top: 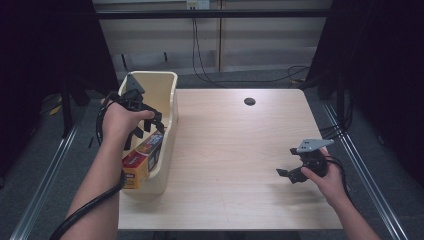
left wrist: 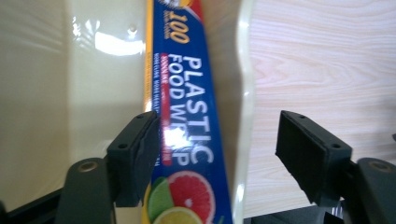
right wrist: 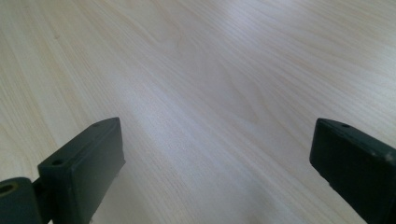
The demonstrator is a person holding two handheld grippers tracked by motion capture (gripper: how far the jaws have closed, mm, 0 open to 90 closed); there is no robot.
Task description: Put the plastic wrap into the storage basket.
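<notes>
Wrap box (top: 143, 159): blue plastic food wrap carton, lay lengthwise inside cream bin (top: 169, 87) at table's (top: 235, 150) left edge, against the bin's right wall. Left claw (top: 148, 124): over the bin, released, jaws straddling box (left wrist: 187, 121) and bin wall (left wrist: 245, 93), pads clear. Right claw (top: 289, 174): released, empty, low over bare table at right.

A pale wooden worktop (top: 240, 150) with a round cable hole (top: 249, 101) at 12 o'clock. Grey floor (top: 30, 170), metal rails (top: 45, 175) at 3 and 9, cables (top: 210, 75) behind.
</notes>
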